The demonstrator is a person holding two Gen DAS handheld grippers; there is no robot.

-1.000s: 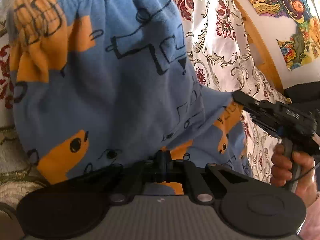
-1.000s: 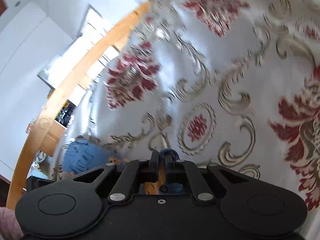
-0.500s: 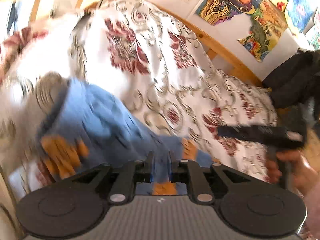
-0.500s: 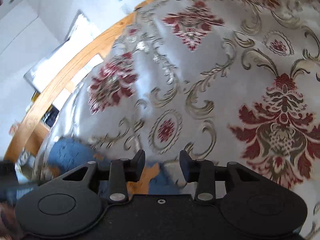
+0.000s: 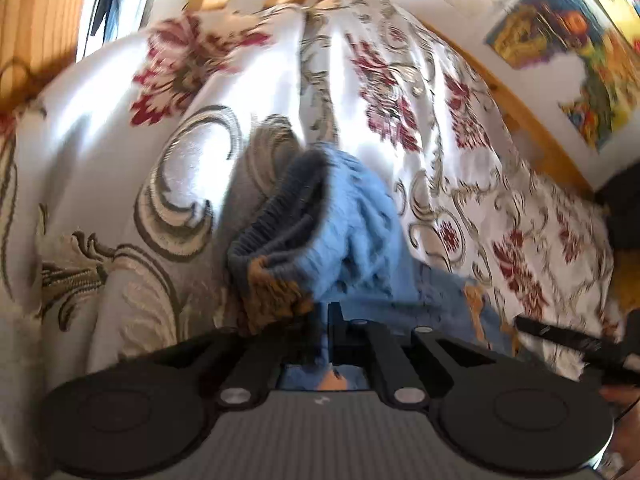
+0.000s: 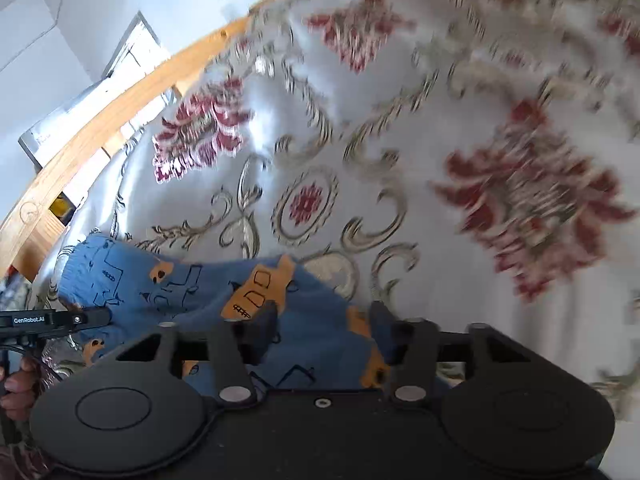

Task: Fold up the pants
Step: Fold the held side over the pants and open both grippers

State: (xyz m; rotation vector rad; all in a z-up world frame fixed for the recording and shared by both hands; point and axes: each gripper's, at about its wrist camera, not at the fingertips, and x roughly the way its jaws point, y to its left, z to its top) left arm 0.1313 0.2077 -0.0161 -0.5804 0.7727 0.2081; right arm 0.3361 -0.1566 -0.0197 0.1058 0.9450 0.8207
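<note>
Right between the fingers of the left gripper (image 5: 326,320), a pinch of the blue pants (image 5: 352,236) is clamped tight, fingers closed on the fabric. Just ahead of it the elastic waistband (image 5: 280,220) is bunched up and curled open, so the darker inside can be seen, with an orange patch beside it. Off to the right of that gripper, the black tip of the other tool is seen low over the bedspread (image 5: 168,184).

From the right wrist view, the right gripper (image 6: 324,320) is spread wide, nothing pinched, with the pants (image 6: 192,284) lying under and between its fingers and stretching away to its left, flat on the bedspread (image 6: 400,128). The print of orange vehicles and black line drawings is face up. At the far left the left tool (image 6: 52,318) is held by a hand (image 6: 18,390). Further out, floral bedding is backed by a wooden bed frame (image 6: 120,108), with a white wall behind it. The far parts are blurred.
</note>
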